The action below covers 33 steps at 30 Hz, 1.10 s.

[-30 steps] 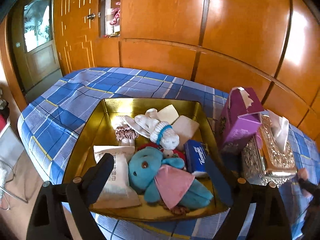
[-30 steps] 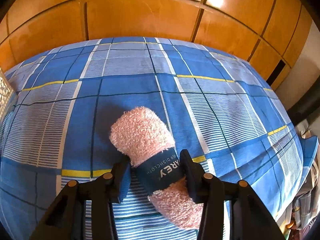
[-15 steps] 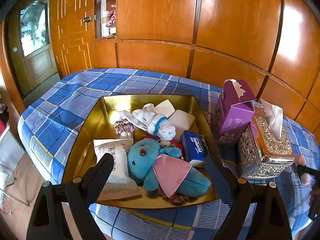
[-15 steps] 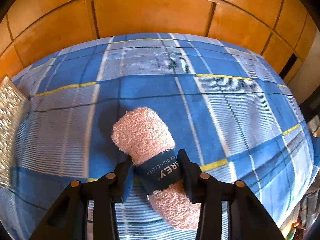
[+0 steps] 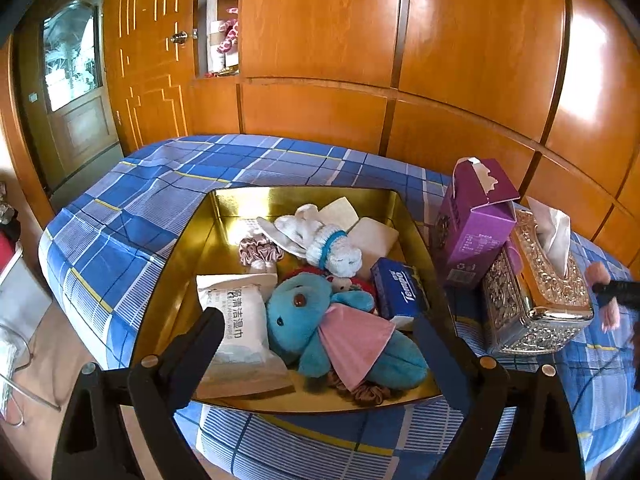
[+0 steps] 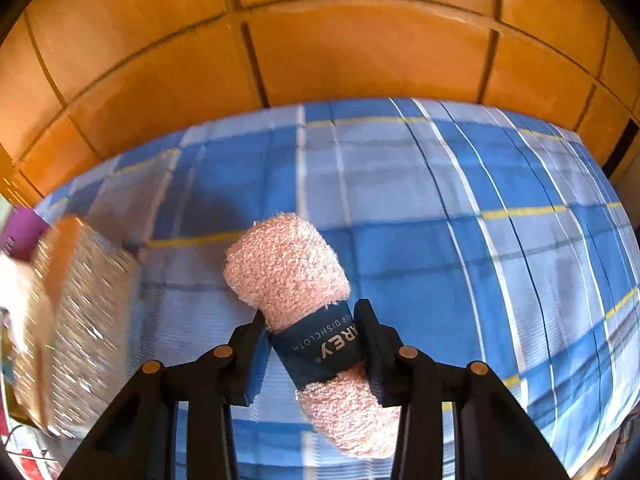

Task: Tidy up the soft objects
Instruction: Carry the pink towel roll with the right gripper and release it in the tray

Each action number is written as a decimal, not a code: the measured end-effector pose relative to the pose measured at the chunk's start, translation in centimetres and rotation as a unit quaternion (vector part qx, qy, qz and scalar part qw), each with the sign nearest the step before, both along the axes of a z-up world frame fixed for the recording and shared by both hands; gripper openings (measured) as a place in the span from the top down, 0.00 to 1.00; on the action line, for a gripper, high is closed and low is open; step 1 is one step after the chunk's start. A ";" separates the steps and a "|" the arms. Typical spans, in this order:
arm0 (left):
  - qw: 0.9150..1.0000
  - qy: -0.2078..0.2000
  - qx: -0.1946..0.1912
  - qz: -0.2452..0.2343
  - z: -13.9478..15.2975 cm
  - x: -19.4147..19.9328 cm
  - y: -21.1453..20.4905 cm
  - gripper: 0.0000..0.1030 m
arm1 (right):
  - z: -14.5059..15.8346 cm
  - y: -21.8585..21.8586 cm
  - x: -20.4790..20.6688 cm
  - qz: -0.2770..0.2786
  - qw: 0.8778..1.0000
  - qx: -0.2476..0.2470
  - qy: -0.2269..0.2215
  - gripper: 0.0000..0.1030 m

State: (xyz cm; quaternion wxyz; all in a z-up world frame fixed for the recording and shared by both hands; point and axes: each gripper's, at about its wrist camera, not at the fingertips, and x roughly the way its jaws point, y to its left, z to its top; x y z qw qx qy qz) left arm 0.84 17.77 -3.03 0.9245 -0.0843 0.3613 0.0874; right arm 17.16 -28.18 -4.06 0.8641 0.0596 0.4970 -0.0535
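Observation:
My right gripper (image 6: 312, 328) is shut on a rolled pink dishcloth (image 6: 288, 264) with a dark blue paper band, held above the blue plaid cloth; it also shows at the right edge of the left wrist view (image 5: 600, 276). My left gripper (image 5: 316, 332) is open and empty, over the near edge of a gold tray (image 5: 192, 248). In the tray lie a teal plush toy in a pink dress (image 5: 316, 320), a white plush (image 5: 320, 236), a wet-wipes pack (image 5: 240, 328), a blue tissue pack (image 5: 400, 288), scrunchies (image 5: 260, 250) and pale sponges (image 5: 372, 236).
A purple carton (image 5: 476, 220) and an ornate silver tissue box (image 5: 532, 280) stand right of the tray; the box is blurred at the left in the right wrist view (image 6: 76, 312). The blue plaid cloth (image 6: 440, 208) covers the table. Wood panelling (image 5: 440, 60) stands behind.
My right gripper has lifted the pink dishcloth off the cloth and swung left toward the tissue box. My left gripper has drawn back a little from the tray, still open.

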 end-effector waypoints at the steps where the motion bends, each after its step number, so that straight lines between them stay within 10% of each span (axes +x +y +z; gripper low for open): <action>1: 1.000 -0.001 0.000 0.001 0.1 0.0 0.0 0.07 | 0.7 0.5 0.5 0.006 1.000 0.002 -0.004 0.61; 18: 1.000 0.001 -0.006 0.016 -0.1 -0.4 1.1 0.06 | 11.2 14.7 2.3 0.181 0.978 0.021 -0.098 0.61; 33: 0.998 -0.006 -0.005 0.060 0.3 -1.8 4.4 0.06 | 10.0 28.8 -4.6 0.370 0.922 0.101 -0.048 0.61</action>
